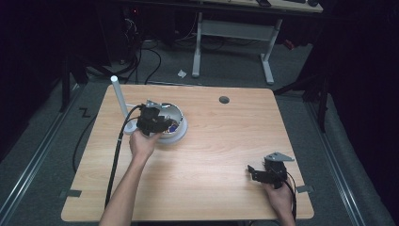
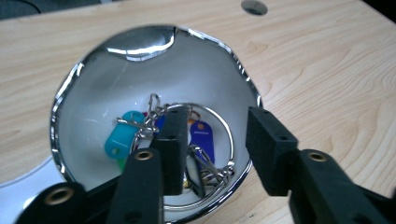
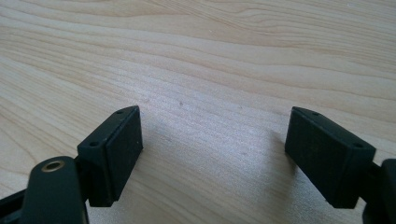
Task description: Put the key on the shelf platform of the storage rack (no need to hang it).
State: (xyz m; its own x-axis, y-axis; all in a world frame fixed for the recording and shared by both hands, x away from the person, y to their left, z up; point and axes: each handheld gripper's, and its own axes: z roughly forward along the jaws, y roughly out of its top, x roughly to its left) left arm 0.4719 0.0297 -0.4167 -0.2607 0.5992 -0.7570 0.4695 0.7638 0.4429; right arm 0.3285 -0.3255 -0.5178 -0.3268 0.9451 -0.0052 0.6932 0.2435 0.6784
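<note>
Left gripper view, left gripper (image 2: 212,144) jaws spread over bowl (image 2: 210,70) rim, keys (image 2: 159,128) inside, right gripper (image 3: 212,156) spread above table (image 3: 210,56).

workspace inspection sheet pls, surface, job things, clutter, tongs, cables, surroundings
surface: light wooden table, round grommet hole near its far edge
job's things: shiny bowl on a white base, holding keyrings with teal tag and blue tag
clutter: white upright post beside the bowl
grippers: left tongs open over the bowl, one jaw inside the rim, one outside; right tongs open, empty, low over bare wood
cables: black cable trails from the left tongs; more on the floor behind
surroundings: dark room, grey floor, white desk frame beyond
</note>
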